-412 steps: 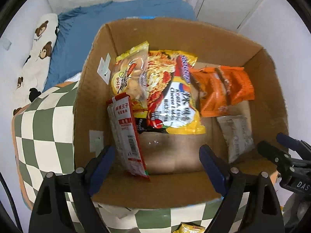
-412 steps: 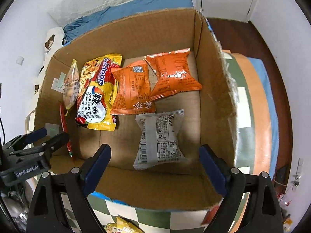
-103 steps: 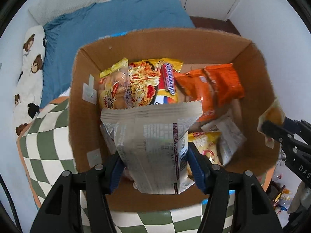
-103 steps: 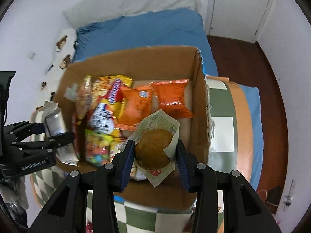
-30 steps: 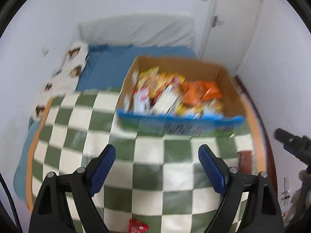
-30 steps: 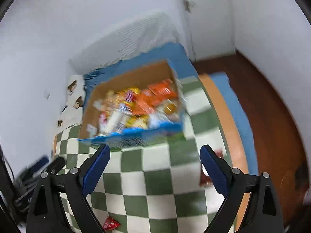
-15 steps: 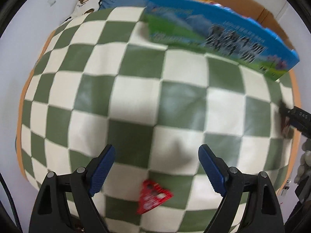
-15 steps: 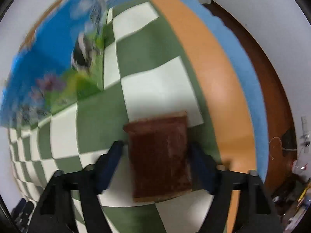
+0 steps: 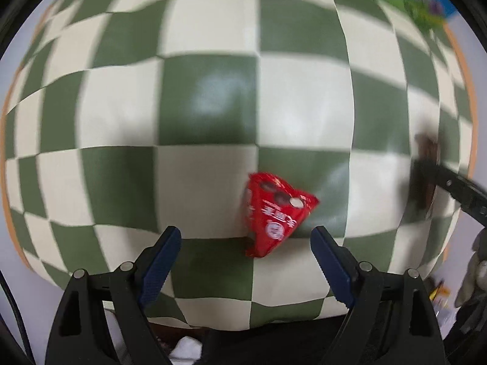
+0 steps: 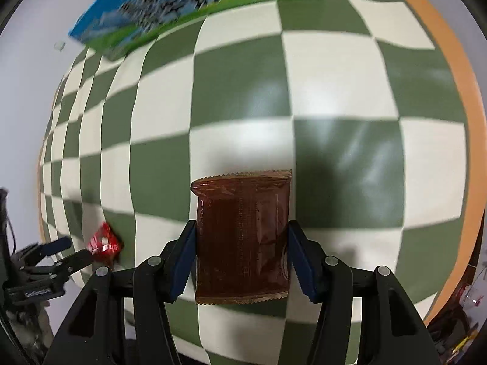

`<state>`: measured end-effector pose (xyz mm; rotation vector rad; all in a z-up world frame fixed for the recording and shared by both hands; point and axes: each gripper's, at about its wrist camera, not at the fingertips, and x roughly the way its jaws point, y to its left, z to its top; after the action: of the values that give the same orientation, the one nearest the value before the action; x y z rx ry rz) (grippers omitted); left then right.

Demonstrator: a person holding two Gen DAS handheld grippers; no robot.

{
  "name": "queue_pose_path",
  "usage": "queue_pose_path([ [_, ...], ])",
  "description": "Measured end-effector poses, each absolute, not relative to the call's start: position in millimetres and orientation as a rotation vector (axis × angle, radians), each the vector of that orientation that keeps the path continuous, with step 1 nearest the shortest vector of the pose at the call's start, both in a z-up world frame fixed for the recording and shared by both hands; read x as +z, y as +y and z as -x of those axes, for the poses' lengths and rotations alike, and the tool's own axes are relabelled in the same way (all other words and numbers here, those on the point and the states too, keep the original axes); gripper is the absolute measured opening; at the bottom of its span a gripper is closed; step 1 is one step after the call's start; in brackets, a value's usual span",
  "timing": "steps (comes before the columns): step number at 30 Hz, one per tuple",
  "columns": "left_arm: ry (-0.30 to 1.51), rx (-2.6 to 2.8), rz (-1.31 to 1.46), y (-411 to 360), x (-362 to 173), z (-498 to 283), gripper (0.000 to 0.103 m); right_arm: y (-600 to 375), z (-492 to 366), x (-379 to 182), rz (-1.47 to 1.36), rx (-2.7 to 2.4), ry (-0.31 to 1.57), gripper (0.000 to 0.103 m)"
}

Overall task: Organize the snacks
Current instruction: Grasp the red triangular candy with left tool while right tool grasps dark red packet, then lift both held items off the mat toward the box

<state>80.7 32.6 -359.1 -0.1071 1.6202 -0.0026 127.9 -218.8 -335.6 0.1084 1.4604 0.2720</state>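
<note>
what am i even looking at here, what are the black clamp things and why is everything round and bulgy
These are two views from small fisheye cameras, one mounted on each of two hand-held grippers; the lens bends the picture into a ball shape. No robot is involved: a person holds one gripper in each hand.

In the left wrist view, the left gripper stands wide open above a green and white checkered blanket, with a small red snack packet lying just ahead of its blue fingertips.

In the right wrist view, the right gripper has its pads against both sides of a flat brown snack packet lying on the same blanket. At the top edge is the printed blue and green side of a box.
</note>
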Motion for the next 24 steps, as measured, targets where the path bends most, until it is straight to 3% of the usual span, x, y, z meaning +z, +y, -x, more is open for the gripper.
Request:
queue_pose_path([
  [2, 1.644, -0.056, 0.087, 18.2, -369.3, -84.0, 0.082, -215.9, -118.9, -341.3, -0.079, 0.281, 1.473, 0.060],
  [3, 1.632, -0.065, 0.077, 14.3, -370.1, -85.3, 0.065, -217.8, -119.2, -341.1, -0.074, 0.281, 1.474, 0.060],
  [5, 1.637, -0.070, 0.077, 7.0, -375.9, -88.5, 0.044, -219.5, -117.2, -341.5, -0.076, 0.281, 1.482, 0.060],
  [11, 1.609, -0.022, 0.241, 18.0, -381.7, -91.8, 0.044, -218.4, -117.2, -345.5, -0.127, 0.266, 1.504, 0.060],
  [24, 1.615, -0.004, 0.244, 9.9, -392.8, -88.7, 0.044, -200.4, -112.7, -361.2, -0.132, 0.232, 1.554, 0.061],
])
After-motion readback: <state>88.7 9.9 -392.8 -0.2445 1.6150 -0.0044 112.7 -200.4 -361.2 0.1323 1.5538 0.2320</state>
